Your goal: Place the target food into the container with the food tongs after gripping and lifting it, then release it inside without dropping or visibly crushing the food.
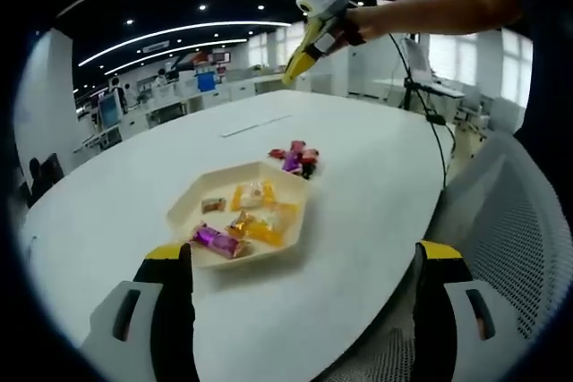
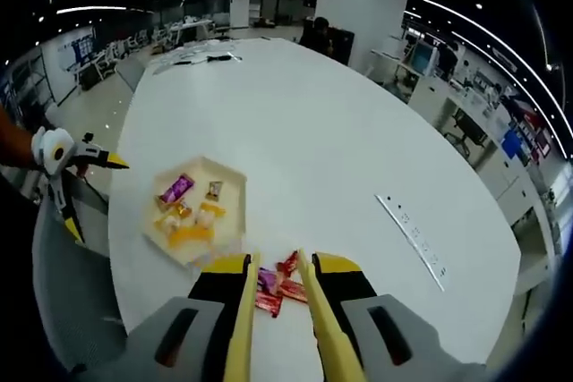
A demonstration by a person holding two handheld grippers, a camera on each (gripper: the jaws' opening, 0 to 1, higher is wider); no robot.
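Wrapped candies beside a cream hexagonal tray (image 1: pixel 183 203) on a white oval table (image 1: pixel 358 221)
Right gripper (image 2: pixel 277 279), jaws slightly parted, hangs over red-wrapped candies (image 2: pixel 279 288) near the table's edge; left gripper (image 1: pixel 304 279) gapes wide; bare tabletop beyond

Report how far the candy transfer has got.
Done: several wrapped candies lie in the cream hexagonal tray. In hand: nothing; the right gripper hovers above the red-wrapped candies on the white table, jaws slightly apart. Left: grip, lift and release them into the tray.
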